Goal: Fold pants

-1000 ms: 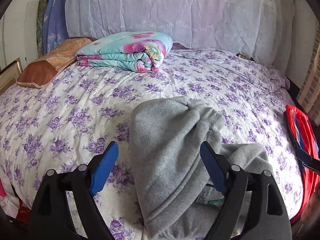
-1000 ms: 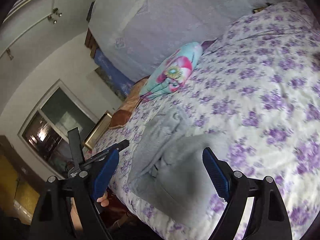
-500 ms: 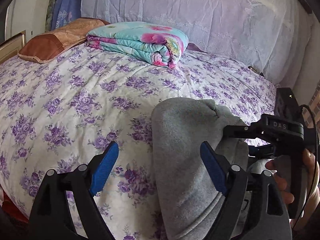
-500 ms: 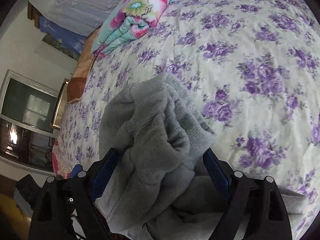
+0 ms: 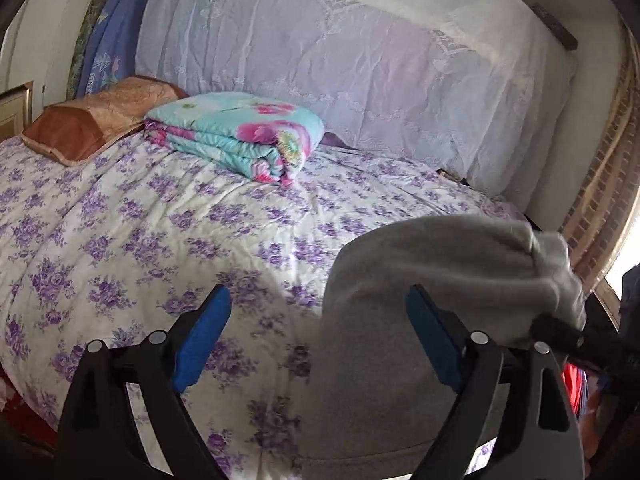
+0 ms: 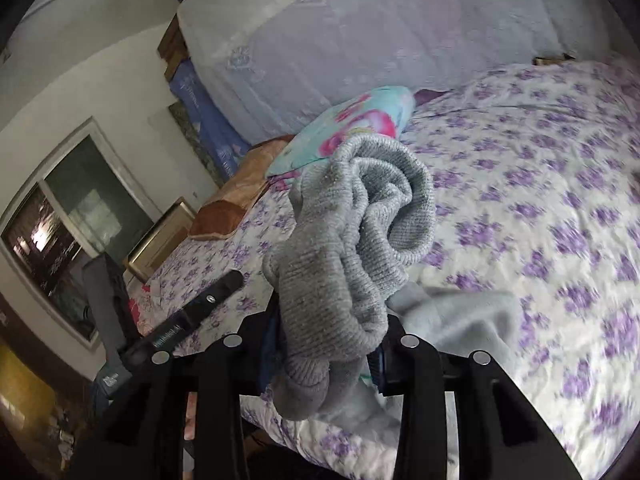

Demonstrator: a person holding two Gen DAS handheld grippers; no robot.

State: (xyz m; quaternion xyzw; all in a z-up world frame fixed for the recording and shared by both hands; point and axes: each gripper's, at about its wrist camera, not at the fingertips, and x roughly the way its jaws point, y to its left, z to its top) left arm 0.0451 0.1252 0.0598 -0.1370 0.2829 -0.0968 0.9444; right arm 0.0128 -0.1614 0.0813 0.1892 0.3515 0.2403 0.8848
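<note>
The grey pants (image 5: 432,280) hang lifted above the purple-flowered bed sheet (image 5: 140,232) at the right of the left wrist view. My left gripper (image 5: 316,340) is open and empty, its right blue pad in front of the cloth. In the right wrist view my right gripper (image 6: 324,344) is shut on a bunched ribbed end of the pants (image 6: 352,240), which rises in a wad above the jaws. More grey cloth (image 6: 460,320) trails down onto the bed. The left gripper's black body (image 6: 192,316) shows at the left.
A folded turquoise floral blanket (image 5: 240,136) and a brown pillow (image 5: 96,120) lie at the head of the bed. A white covered headboard (image 5: 360,80) stands behind. A window (image 6: 68,232) and a framed picture (image 6: 160,236) are on the left wall. Something red (image 5: 572,392) is beside the bed's right edge.
My right gripper closed on the bunched end of the pants and lifted it off the bed. The left gripper stayed open while its view swung left.
</note>
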